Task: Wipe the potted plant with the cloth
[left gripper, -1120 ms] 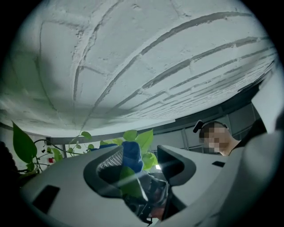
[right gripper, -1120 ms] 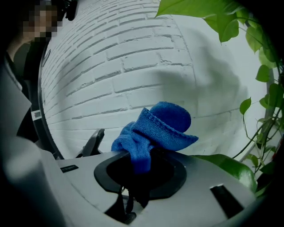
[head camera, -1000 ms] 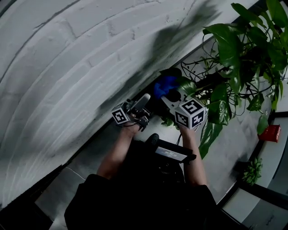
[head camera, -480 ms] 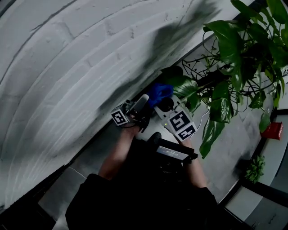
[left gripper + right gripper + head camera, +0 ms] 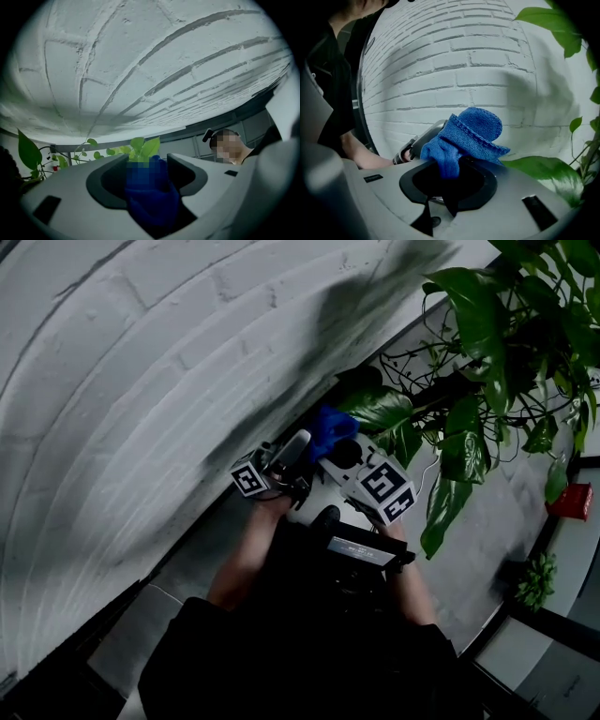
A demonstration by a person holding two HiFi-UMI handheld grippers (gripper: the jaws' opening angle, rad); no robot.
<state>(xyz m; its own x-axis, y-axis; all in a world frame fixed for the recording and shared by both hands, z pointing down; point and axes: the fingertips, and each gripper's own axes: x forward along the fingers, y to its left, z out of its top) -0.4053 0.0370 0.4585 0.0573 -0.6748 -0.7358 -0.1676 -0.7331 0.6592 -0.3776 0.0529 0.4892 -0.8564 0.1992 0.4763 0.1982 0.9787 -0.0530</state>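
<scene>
Near the white brick wall (image 5: 141,381), the blue cloth (image 5: 330,430) is bunched between both tools. Left hand-held gripper (image 5: 149,180): clenched on the cloth, which fills the gap between its jaws. Right hand-held gripper (image 5: 447,176): clamped on the same cloth, one fold hanging into its jaws. The potted plant (image 5: 473,343) stands to the right, with one leaf (image 5: 380,409) just beside the cloth.

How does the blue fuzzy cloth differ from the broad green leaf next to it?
The blue fuzzy cloth is bunched and matte; the broad green leaf is flat, smooth and shiny. The cloth stands between the left tool's jaws; the leaf hangs on its plant, outside them. Both are close to the white brick wall.
</scene>
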